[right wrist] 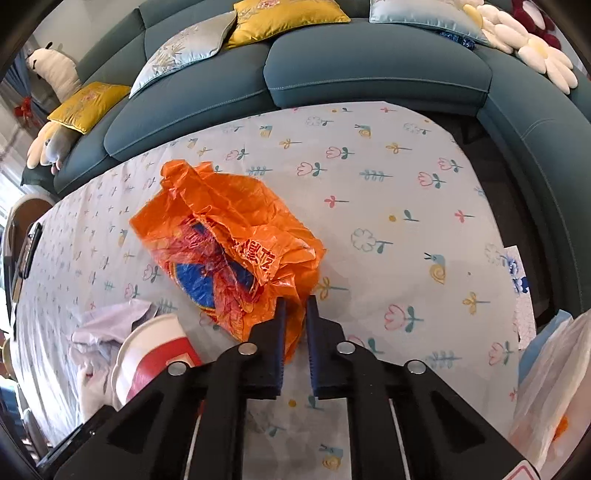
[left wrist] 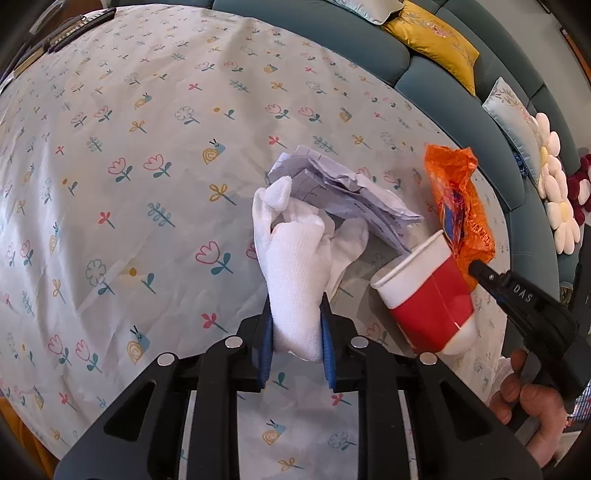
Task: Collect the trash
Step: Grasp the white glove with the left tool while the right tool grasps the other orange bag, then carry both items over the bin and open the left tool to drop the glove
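My left gripper is shut on a white glove and holds it over the flowered tablecloth. Crumpled white paper lies just beyond the glove. A red and white paper cup lies tipped on its side to the right. An orange plastic bag lies past the cup. My right gripper is shut on the near edge of the orange bag. In the right wrist view the cup and the paper show at lower left. The right gripper also shows in the left wrist view.
A teal sofa with yellow and pale blue cushions runs along the far side of the table. A white plastic bag hangs at the right edge. Dark objects lie at the table's far left corner.
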`<state>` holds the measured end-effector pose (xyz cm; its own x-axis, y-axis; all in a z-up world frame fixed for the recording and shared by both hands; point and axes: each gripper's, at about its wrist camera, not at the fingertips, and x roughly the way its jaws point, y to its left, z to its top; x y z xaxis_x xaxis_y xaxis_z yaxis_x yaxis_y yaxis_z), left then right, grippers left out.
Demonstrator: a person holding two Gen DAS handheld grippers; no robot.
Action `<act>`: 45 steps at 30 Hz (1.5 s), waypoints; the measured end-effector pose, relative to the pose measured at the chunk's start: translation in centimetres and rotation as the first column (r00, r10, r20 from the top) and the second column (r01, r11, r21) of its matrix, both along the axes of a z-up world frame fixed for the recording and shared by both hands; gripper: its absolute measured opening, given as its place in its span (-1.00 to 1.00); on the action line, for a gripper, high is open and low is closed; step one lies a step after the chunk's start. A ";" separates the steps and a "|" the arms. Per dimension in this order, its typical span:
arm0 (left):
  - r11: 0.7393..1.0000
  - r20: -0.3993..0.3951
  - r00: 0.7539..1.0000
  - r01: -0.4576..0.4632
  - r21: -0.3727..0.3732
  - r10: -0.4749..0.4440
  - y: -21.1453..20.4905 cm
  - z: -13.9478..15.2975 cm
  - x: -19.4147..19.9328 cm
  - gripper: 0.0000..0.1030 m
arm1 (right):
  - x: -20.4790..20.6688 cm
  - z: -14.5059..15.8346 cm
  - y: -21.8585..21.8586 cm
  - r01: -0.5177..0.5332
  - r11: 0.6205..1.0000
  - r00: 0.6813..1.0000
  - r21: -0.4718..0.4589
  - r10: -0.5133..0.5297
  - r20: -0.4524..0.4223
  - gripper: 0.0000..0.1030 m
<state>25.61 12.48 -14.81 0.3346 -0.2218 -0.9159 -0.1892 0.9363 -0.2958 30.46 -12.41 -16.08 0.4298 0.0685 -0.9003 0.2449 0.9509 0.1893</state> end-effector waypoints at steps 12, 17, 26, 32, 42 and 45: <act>0.998 0.134 0.989 0.067 0.003 -0.066 -3.3 7.3 -2.8 -0.61 | -5.6 9.7 -2.9 0.052 0.999 0.984 -0.003 -0.051 0.168 -0.94; 0.992 0.200 0.972 0.123 0.002 -0.121 -6.2 11.2 -4.9 -0.61 | -9.0 13.7 -4.6 0.074 0.997 0.970 0.008 -0.074 0.232 -0.94; 0.962 0.278 0.923 0.274 0.011 -0.267 -13.3 16.0 -9.7 -0.60 | -16.5 18.4 -8.8 0.128 0.992 0.939 0.015 -0.126 0.319 -0.94; 0.921 0.291 0.877 0.389 0.034 -0.381 -18.9 17.0 -13.1 -0.60 | -21.1 19.3 -12.6 0.190 0.982 0.922 0.017 -0.184 0.341 -0.94; 0.849 0.270 0.809 0.523 0.071 -0.521 -26.3 16.4 -16.8 -0.60 | -27.1 18.5 -18.8 0.313 0.949 0.891 0.043 -0.309 0.334 -0.94; 0.832 0.266 0.793 0.550 0.074 -0.548 -28.0 16.3 -17.5 -0.60 | -28.6 18.2 -20.3 0.346 0.937 0.879 0.049 -0.342 0.333 -0.94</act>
<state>8.14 -15.51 1.46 0.3838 -0.4477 -0.8076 0.4421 0.8569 -0.2650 1.91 -32.75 2.15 0.6974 -0.1478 -0.7013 0.4820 0.8209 0.3063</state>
